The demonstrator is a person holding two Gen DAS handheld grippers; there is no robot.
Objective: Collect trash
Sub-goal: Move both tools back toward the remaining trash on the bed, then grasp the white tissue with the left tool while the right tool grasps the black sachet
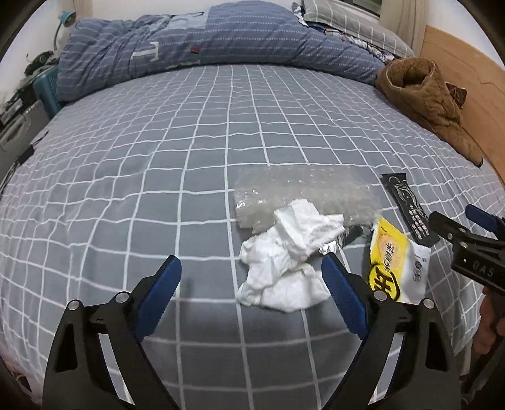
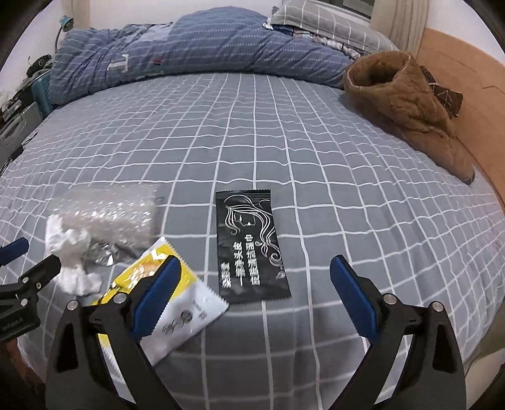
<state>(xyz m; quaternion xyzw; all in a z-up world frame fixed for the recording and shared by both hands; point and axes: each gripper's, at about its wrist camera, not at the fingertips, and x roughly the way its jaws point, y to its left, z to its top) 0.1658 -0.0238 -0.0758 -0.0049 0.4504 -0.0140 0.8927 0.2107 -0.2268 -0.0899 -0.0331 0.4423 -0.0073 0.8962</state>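
Observation:
Trash lies on a grey checked bedsheet (image 1: 157, 157). A crumpled white tissue (image 1: 284, 261) sits between the wide-spread fingers of my left gripper (image 1: 252, 277), untouched by the pads. Behind it lies a piece of clear bubble wrap (image 1: 300, 192), with a bit of silver foil (image 1: 328, 249) beside it. A yellow and white snack wrapper (image 1: 391, 268) lies to the right, then a black sachet (image 1: 407, 211). In the right wrist view my right gripper (image 2: 255, 277) is open above the black sachet (image 2: 249, 243), and its left finger overlaps the yellow wrapper (image 2: 186, 312). The tissue (image 2: 72, 255) lies at the left.
A rolled blue striped quilt (image 1: 205, 47) and pillows (image 1: 341, 15) line the far side of the bed. A brown fleece garment (image 2: 407, 107) lies at the right, against a wooden headboard (image 2: 457, 72). Clutter and a teal stool (image 1: 47, 91) stand past the bed's left edge.

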